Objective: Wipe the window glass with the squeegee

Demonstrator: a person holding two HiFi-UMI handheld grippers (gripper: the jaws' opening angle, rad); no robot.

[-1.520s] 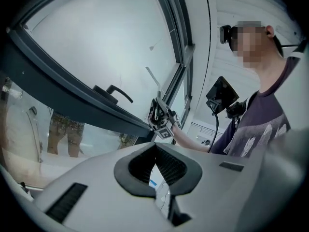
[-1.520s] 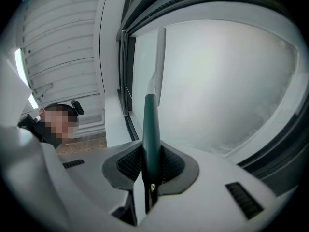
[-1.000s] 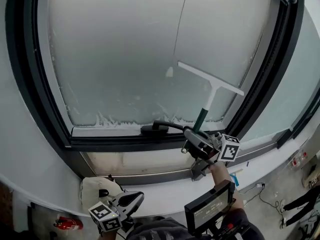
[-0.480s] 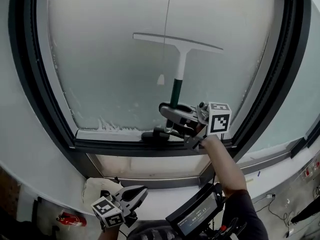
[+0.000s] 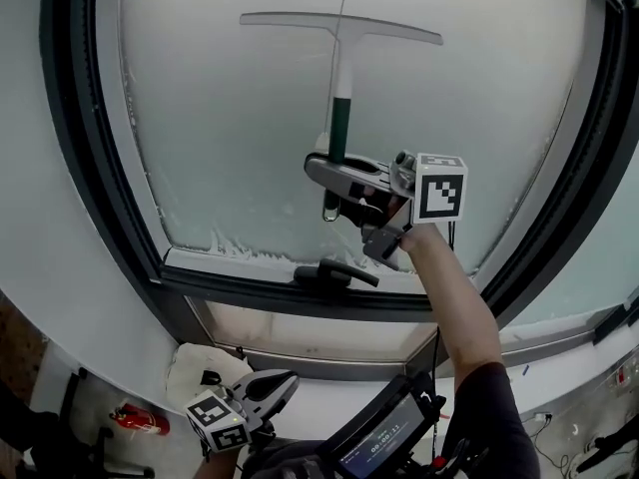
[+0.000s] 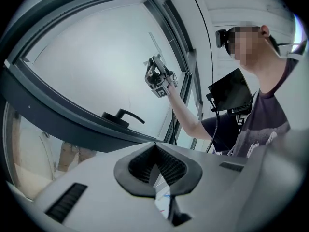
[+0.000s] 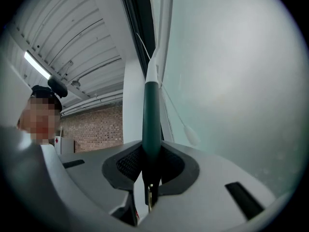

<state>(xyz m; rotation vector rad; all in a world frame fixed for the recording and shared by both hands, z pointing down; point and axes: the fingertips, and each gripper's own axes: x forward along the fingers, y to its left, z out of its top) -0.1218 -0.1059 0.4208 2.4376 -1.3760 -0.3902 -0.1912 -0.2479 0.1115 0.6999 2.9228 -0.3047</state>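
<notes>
Squeegee [image 5: 340, 78] (white blade, green handle): right gripper [image 5: 334, 171] fingers pinch the handle end, probably for reach high up the frosted window glass [image 5: 220, 118]. Left gripper [image 5: 283, 384] hangs idle below, fingers pressed together.

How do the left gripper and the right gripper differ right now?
The right gripper is raised in front of the window glass; the left gripper hangs low, below the window frame. The right gripper is shut on the squeegee, at its green handle; the left gripper is shut on nothing. Both carry a marker cube.
</notes>
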